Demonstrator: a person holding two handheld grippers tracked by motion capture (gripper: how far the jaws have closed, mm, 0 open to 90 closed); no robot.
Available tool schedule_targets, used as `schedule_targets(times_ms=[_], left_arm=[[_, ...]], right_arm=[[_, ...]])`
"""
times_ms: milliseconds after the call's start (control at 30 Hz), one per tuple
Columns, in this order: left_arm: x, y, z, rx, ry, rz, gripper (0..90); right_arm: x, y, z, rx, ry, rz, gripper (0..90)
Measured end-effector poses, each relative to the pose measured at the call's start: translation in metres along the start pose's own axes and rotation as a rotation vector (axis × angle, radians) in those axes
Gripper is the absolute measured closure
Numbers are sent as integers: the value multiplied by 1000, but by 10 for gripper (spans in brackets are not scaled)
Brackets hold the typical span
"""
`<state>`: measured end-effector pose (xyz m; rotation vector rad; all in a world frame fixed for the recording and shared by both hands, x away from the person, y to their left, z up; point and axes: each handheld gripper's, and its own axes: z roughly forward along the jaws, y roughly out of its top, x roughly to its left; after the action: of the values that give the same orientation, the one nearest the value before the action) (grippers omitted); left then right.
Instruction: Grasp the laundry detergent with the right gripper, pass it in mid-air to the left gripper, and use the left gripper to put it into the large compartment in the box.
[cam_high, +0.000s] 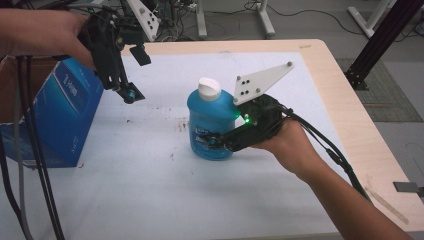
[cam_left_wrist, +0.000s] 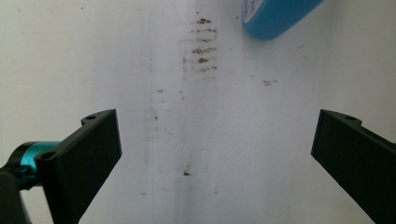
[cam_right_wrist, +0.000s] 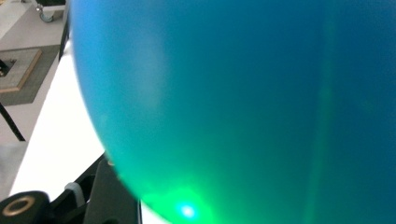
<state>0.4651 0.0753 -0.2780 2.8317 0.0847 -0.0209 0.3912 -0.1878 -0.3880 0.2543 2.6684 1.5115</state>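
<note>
Blue liquid fills the squat plastic bottle (cam_high: 211, 125) that stands upright near the middle of the worktop (cam_high: 150, 190), on its white covering. The bottle has a white cap (cam_high: 209, 88) and a printed label on its front. The right tongs (cam_high: 220, 142) come in from the bottle's right side, low against its body, with the person's right hand (cam_high: 290, 142) behind them and a cable trailing back along the forearm. From the right gripper view the bottle's blue wall (cam_right_wrist: 233, 102) sits pressed up close to the camera, with a green light reflected on it; one black jaw shows at the lower left, hard against the bottle, and the other is hidden, so whether the tongs are clamped on it cannot be told.

The left tongs (cam_high: 125, 92) are held up above the worktop at the far left, well apart from the bottle. In the left gripper view (cam_left_wrist: 215, 154) their jaws stand wide apart with nothing between them, over stained white covering. A blue carton (cam_high: 65, 115) stands at the worktop's left edge, beside a brown cardboard box (cam_high: 12, 90).
</note>
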Motion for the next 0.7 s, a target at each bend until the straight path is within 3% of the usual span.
schedule_targets(times_ms=[300,533,700], left_arm=[[-18,11,-12,-2,1,-12,16],[-34,24,-18,36,-26,-8,16],[-44,33,-23,33,-30,-1,16]], right_arm=[[2,26,-20,18,-16,-15,451],[4,39,-23,53,0,-22,452],[3,44,-22,46,18,-20,452]])
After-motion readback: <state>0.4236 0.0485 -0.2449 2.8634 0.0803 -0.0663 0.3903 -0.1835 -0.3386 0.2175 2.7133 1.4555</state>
